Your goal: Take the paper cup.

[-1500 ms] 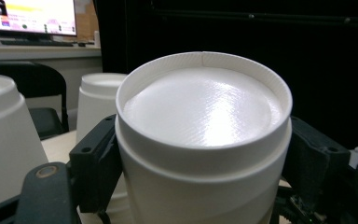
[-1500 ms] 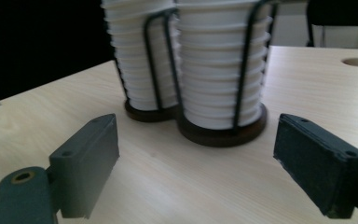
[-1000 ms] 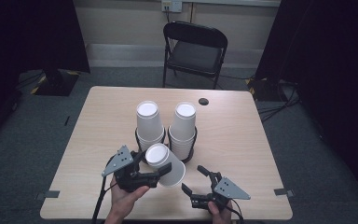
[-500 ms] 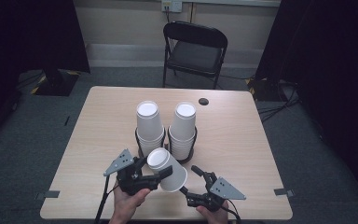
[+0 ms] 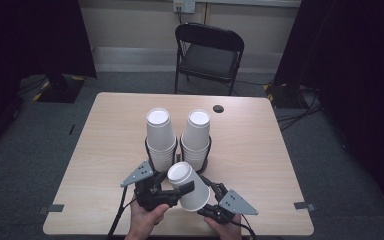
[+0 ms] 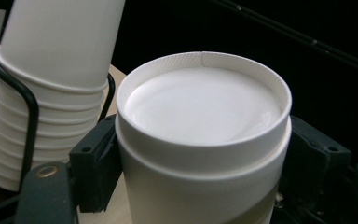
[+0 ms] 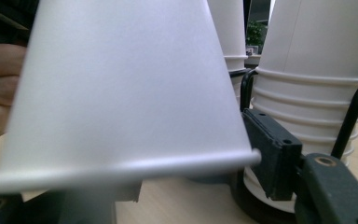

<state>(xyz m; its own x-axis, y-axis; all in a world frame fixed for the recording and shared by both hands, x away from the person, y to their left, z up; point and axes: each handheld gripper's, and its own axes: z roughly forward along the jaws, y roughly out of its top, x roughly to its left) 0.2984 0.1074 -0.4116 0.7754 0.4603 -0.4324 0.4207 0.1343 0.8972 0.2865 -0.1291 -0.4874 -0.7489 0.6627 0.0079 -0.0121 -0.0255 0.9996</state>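
Note:
A white paper cup [image 5: 189, 189], upside down and tilted, hangs over the table's front edge. My left gripper [image 5: 180, 190] is shut on it near its base, one black pad on each side [image 6: 95, 163]. My right gripper [image 5: 206, 197] comes from the right at the cup's rim [image 7: 121, 163]. Its jaws have just been closing with the rim between them. The right pad [image 7: 270, 154] touches the rim; the other jaw is hidden behind the cup. Behind stand two stacks of inverted cups [image 5: 160, 137] [image 5: 197, 135] in black wire holders [image 5: 149, 152].
The wooden table [image 5: 105, 150] carries a small black round mark [image 5: 218, 108] at its far side. A black folding chair [image 5: 207, 50] stands beyond the table. The near stack [image 7: 307, 70] rises just past my right gripper's jaws.
The held cup has shifted right and toward the front edge. The right gripper has come in under it and narrowed its jaws around the rim.

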